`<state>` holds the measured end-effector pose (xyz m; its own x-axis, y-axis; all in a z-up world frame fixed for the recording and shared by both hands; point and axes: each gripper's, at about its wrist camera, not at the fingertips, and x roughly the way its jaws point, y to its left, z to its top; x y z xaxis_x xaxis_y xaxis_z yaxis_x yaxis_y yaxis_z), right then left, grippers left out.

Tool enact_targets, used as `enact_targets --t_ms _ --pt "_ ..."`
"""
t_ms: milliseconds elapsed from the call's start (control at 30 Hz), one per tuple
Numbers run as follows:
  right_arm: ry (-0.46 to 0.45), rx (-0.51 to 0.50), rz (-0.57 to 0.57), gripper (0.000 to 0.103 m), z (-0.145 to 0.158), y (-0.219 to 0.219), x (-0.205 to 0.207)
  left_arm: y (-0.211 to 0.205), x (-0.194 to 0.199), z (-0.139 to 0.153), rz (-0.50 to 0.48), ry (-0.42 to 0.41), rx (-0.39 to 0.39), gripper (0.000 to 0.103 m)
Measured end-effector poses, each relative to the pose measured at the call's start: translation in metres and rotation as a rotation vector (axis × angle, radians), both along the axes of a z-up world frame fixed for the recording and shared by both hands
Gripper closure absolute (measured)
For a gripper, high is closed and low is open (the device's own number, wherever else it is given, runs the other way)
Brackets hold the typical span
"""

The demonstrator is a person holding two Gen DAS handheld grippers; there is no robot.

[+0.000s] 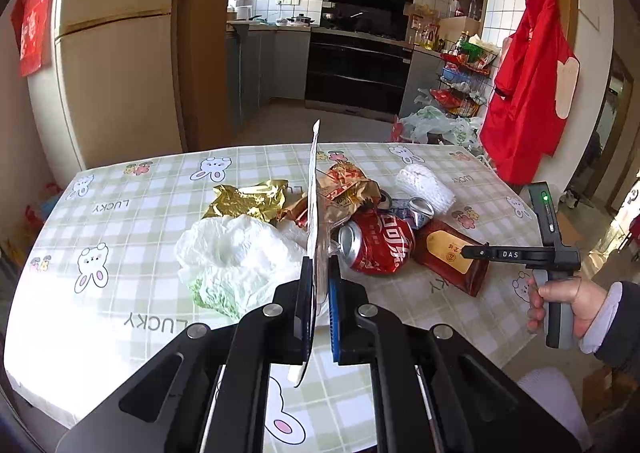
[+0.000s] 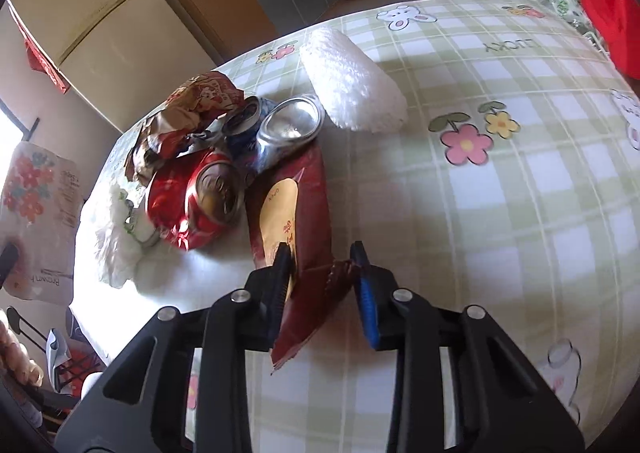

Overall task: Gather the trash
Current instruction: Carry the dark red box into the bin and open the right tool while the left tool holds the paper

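Note:
My left gripper is shut on a thin flat plastic wrapper that stands edge-on above the table; its flowered face shows in the right wrist view. My right gripper is closed on the near end of a dark red pouch with a yellow label, which buckles upward between the pads. The same pouch lies right of a red cola can. Behind them sit a crushed blue can, a crumpled snack wrapper, a gold foil wrapper and a white plastic bag.
A white foam net sleeve lies behind the cans on the checked tablecloth. A person's hand grips the right tool's handle. A fridge stands beyond the table's left, a red apron hangs at the right.

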<state>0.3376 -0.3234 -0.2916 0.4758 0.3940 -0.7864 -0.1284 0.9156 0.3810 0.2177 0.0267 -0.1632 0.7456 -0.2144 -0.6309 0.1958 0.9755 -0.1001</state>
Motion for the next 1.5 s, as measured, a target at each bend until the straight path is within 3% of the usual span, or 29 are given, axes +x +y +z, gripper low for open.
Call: enact_targets --t_ms 133,333,733,1167,1500 --pt "-0.063 -0.012 -0.028 0.073 0.022 0.000 -0.034 0.005 -0.022 -0.004 -0.018 0.021 -0.044 0.095" --pt "-0.148 -0.066 0.018 0.073 0.053 0.011 -0.070 0.013 -0.054 -0.010 -0.023 0.055 -0.089 0.095" --pt "-0.286 -0.019 0.140 0.073 0.109 0.056 -0.161 0.042 -0.123 0.005 0.056 -0.002 -0.095 0.095" --pt "-0.285 -0.082 0.269 0.073 0.105 0.094 -0.249 0.041 -0.178 0.013 0.072 -0.044 -0.115 0.095" --pt "-0.243 -0.098 0.337 0.073 0.096 0.102 -0.270 0.039 -0.187 0.004 0.068 -0.031 -0.128 0.095"
